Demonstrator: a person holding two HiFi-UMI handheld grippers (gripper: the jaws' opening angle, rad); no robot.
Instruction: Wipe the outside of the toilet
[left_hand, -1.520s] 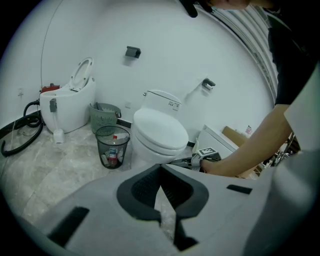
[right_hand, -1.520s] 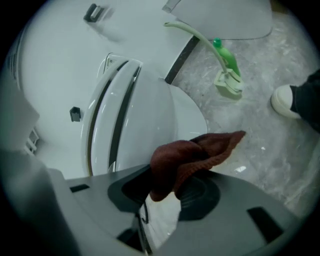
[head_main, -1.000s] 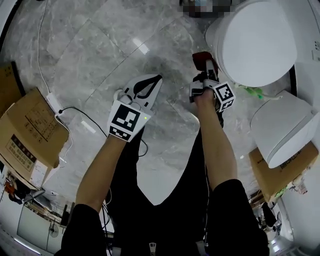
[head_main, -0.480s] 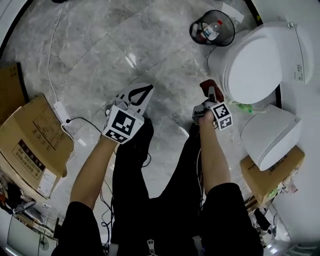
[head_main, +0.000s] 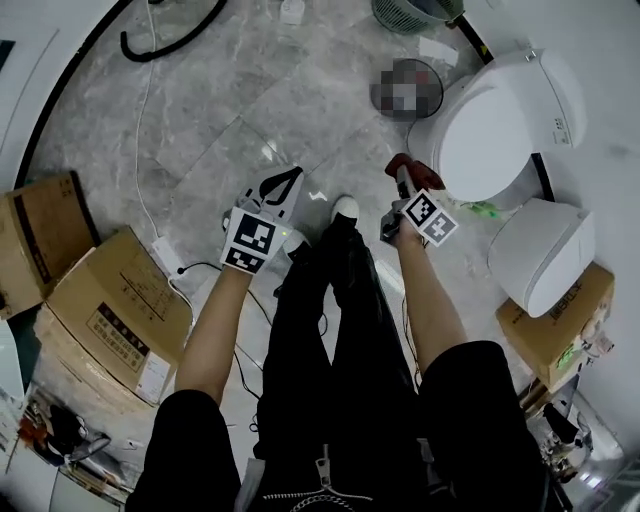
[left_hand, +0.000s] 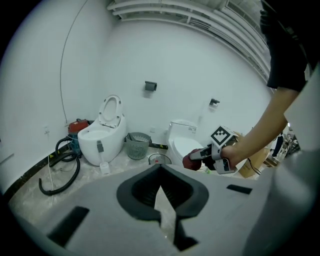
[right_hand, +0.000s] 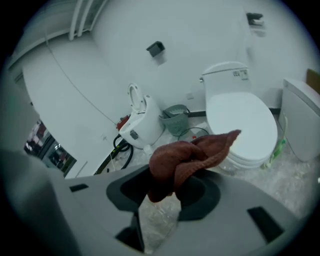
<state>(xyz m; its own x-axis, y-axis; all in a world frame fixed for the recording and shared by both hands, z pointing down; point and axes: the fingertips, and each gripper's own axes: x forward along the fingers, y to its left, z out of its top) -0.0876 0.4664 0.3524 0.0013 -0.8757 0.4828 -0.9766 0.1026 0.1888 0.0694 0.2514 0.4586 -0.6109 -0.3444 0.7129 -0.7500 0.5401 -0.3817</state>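
Maroon cloth (right_hand: 186, 159) sits bunched in right hand-held gripper (right_hand: 171, 186), near but not touching the toilet (right_hand: 241, 124) at far right; left hand-held gripper (left_hand: 160, 173) narrow, empty; risk: loose tail snags, cloth pulls out mid-wipe.

Floor: glossy grey marble tiles (head_main: 200, 120), catching small glints of light.
Walls: plain white (left_hand: 190, 65).
Left, near: stacked cardboard boxes (head_main: 105, 300).
Far: grey slatted basket (left_hand: 137, 145).
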